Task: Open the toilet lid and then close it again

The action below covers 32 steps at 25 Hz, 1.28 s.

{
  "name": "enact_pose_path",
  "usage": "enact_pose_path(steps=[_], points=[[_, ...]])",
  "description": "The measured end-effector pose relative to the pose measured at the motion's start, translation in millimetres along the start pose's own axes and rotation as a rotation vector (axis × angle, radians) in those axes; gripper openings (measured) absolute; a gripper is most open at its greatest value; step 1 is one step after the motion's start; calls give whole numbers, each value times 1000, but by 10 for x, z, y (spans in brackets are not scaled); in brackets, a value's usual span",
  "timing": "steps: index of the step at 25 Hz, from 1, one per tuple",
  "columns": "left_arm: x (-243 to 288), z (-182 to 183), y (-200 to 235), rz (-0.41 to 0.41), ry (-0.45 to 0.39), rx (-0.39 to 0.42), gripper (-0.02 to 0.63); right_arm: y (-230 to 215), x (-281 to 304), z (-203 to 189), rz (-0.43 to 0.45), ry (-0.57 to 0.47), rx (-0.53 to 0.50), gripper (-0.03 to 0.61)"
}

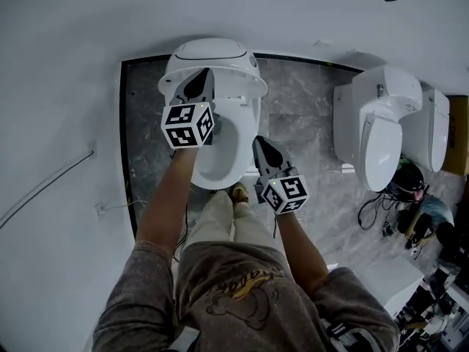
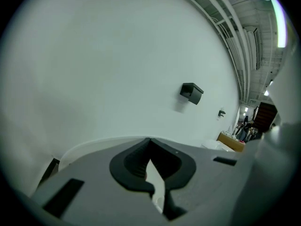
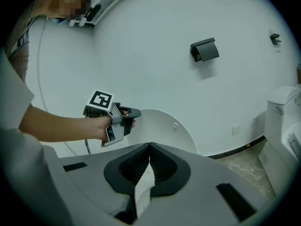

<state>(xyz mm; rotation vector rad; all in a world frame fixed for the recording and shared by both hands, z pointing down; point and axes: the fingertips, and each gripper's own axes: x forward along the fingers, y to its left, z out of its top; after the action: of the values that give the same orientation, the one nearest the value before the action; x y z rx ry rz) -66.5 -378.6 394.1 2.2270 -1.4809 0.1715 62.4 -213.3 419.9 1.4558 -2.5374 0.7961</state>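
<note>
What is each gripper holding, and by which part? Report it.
Nothing is held. The left gripper is shut and empty, its tip by the rim of the raised toilet lid; the right gripper is also shut and empty, away from the lid.

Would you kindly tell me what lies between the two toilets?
Only bare grey floor, in the head view, separates the near toilet from the second toilet.

Toilet bowl (image 1: 222, 160) partly behind left tongs (image 1: 204, 77)

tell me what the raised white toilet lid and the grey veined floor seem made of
Raised white toilet lid: likely moulded plastic, smooth and slightly glossy; a thin shell with a small bumper stud.
Grey veined floor: looks like polished marble or marble-look tile, going by its pale veining.
</note>
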Motion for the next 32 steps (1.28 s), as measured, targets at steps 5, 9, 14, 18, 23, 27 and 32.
enact_pose_path(steps=[5, 9, 14, 18, 23, 27, 32], points=[[42, -39, 51, -8, 22, -5, 8, -11, 55, 56, -15, -2, -2, 26], [-18, -59, 65, -20, 17, -6, 9, 44, 89, 63, -10, -1, -9, 26], [-106, 6, 138, -11, -3, -9, 9, 121, 97, 50, -2, 2, -10, 26], [-120, 95, 181, -8, -13, 8, 9, 155, 108, 36, 6, 7, -10, 26], [-60, 227, 224, -20, -25, 62, 171, 166, 124, 51, 9, 7, -10, 26], [132, 334, 331, -25, 0, 140, 238, 140, 129, 72, 2, 4, -12, 26], [386, 476, 439, -31, 33, 186, 238, 40, 84, 72, -18, 6, -7, 26]])
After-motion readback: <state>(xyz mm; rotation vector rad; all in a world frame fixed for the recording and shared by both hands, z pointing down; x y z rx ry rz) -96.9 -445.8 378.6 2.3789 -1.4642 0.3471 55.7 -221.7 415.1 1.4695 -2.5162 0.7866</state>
